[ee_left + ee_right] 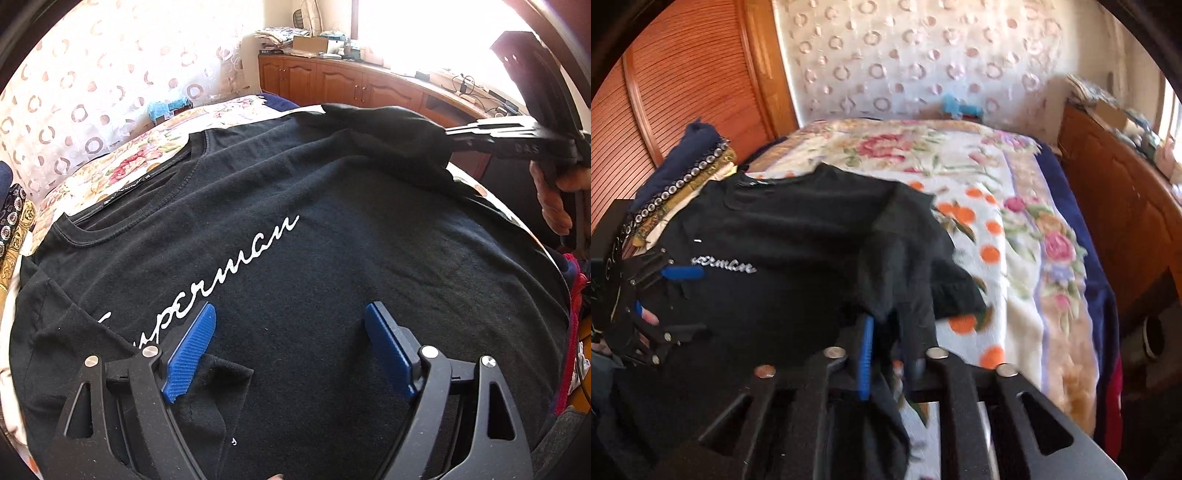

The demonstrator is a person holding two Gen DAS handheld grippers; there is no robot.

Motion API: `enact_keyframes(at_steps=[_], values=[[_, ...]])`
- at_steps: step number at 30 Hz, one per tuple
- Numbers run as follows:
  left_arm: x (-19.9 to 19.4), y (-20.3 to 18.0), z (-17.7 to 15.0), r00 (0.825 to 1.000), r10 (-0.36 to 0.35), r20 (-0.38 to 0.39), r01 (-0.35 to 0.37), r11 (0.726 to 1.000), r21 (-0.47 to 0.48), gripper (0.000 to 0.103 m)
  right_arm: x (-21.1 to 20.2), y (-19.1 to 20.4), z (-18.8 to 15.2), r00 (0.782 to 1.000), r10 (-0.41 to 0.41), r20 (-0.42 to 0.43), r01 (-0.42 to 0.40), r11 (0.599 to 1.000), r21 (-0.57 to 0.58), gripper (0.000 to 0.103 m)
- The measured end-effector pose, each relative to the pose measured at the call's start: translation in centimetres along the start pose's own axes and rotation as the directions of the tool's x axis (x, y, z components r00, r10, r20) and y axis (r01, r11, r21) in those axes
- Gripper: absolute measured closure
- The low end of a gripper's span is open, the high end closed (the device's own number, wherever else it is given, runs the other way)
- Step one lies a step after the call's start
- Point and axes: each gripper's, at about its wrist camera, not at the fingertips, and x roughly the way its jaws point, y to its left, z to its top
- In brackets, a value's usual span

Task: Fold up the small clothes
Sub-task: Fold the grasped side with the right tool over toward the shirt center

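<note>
A black T-shirt (314, 229) with white "Superman" script lies face up on the flowered bed cover (122, 162). My left gripper (291, 325) is open just above the shirt's chest, blue pads spread wide, empty. My right gripper (886, 354) is shut on the black T-shirt's sleeve edge (916, 280) and lifts that side off the cover. In the left wrist view the right gripper (454, 138) shows at the far right, pinching the raised cloth. In the right wrist view the left gripper (657, 291) shows at the far left over the shirt (798, 236).
A stack of folded clothes (676, 177) sits at the bed's left side, beside a wooden slatted door (683, 74). A wooden cabinet (332, 81) with clutter runs along the far wall. A red cloth (572, 332) lies at the bed's right edge.
</note>
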Motion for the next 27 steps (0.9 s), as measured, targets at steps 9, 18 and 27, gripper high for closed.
enact_keyframes(at_steps=[9, 18, 27], values=[[0.0, 0.0, -0.1, 1.0, 0.0, 0.0, 0.0, 1.0, 0.001, 0.019, -2.6, -2.8, -0.7, 0.996, -0.068, 0.063, 0.06, 0.991, 0.12, 0.061], [-0.8, -0.2, -0.2, 1.0, 0.004, 0.017, -0.005, 1.0, 0.014, 0.019, 4.6, -2.2, 1.8, 0.996, -0.084, -0.034, 0.087, 0.991, 0.097, 0.062], [-5.0, 2.0, -0.8, 0.995, 0.018, 0.099, -0.013, 0.999, -0.049, 0.019, 4.0, -1.8, 4.2, 0.996, -0.061, -0.057, 0.063, 0.998, 0.03, 0.099]])
